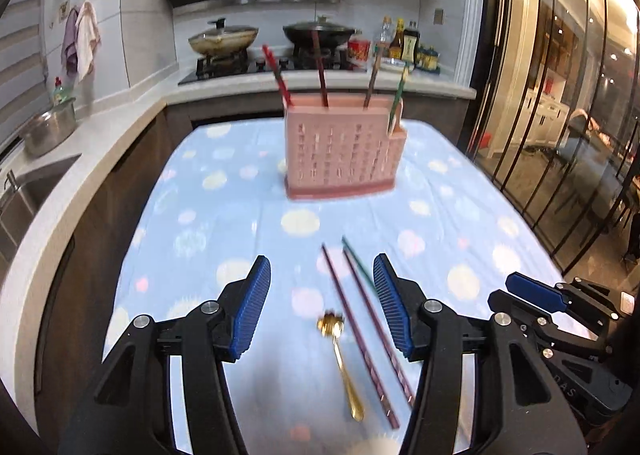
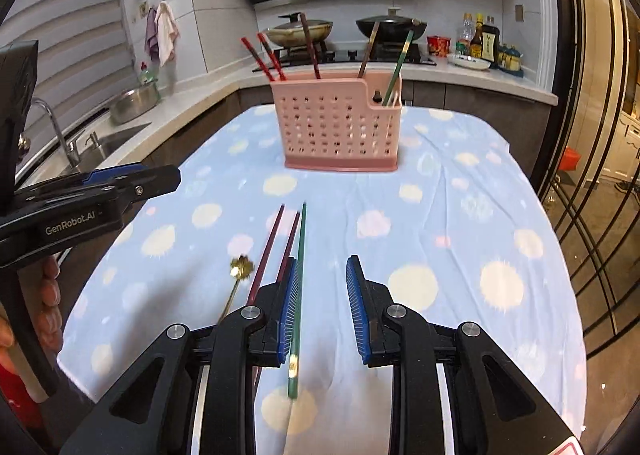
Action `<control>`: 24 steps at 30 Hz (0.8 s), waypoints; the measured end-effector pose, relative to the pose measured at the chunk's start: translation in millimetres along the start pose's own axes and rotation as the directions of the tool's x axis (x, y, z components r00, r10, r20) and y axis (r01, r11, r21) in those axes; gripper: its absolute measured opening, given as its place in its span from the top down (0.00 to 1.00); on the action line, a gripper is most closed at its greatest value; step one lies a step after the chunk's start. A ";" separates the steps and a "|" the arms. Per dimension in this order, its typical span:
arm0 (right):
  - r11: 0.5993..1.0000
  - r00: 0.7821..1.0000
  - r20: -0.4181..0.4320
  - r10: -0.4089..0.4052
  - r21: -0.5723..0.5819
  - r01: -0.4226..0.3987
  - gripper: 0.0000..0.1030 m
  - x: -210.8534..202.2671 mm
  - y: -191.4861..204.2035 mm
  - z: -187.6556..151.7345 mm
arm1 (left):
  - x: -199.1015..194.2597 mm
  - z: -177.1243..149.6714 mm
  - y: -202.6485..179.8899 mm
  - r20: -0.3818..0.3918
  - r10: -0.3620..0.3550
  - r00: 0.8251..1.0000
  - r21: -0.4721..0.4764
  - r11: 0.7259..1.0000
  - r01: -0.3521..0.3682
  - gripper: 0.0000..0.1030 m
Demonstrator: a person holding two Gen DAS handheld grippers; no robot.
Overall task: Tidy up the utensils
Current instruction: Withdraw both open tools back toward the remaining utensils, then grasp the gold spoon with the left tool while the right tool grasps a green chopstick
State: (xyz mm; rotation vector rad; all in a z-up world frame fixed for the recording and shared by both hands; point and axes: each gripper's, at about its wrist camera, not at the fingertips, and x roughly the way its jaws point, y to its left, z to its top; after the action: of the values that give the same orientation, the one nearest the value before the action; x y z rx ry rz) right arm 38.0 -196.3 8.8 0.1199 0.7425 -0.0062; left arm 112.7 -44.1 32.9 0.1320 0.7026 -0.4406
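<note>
A pink perforated utensil holder (image 1: 343, 153) (image 2: 339, 127) stands upright on the far part of the table, with several chopsticks in it. On the cloth lie two dark red chopsticks (image 1: 360, 329) (image 2: 276, 251), a green chopstick (image 2: 298, 295) (image 1: 357, 260) and a gold spoon (image 1: 340, 351) (image 2: 237, 283). My left gripper (image 1: 320, 301) is open above the spoon and red chopsticks. My right gripper (image 2: 322, 305) is open, with the green chopstick lying beside its left pad; it also shows in the left wrist view (image 1: 536, 295).
The table (image 2: 460, 215) has a blue cloth with pale dots. Behind it a counter runs with a stove and two pans (image 2: 344, 29), sauce bottles (image 2: 484, 41), a sink (image 2: 100, 143) and a steel pot (image 1: 50, 131). Glass doors (image 1: 560, 115) stand at the right.
</note>
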 end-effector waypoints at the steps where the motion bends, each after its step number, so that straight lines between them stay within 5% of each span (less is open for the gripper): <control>1: 1.000 1.000 -0.015 0.004 0.003 -0.004 0.76 1.3 1.9 -8.5 | 2.6 -10.0 0.3 -0.022 0.005 1.000 0.004 1.000 -0.005 0.51; 12: 1.000 0.990 -0.136 0.026 0.021 -0.023 0.76 23.1 15.6 -72.1 | 22.7 -95.4 8.6 -0.193 -0.009 0.981 -0.049 0.999 -0.001 0.51; 24: 1.000 0.987 -0.157 0.018 0.009 -0.017 0.78 37.7 23.2 -78.6 | 44.0 -113.2 -1.2 -0.258 -0.069 0.964 -0.076 0.996 0.051 0.56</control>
State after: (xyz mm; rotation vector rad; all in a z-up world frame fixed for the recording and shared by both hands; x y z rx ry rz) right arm 14.0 -163.1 -71.5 0.1348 0.8991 0.0175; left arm 74.5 -30.6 -81.7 0.1047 0.9821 -0.4607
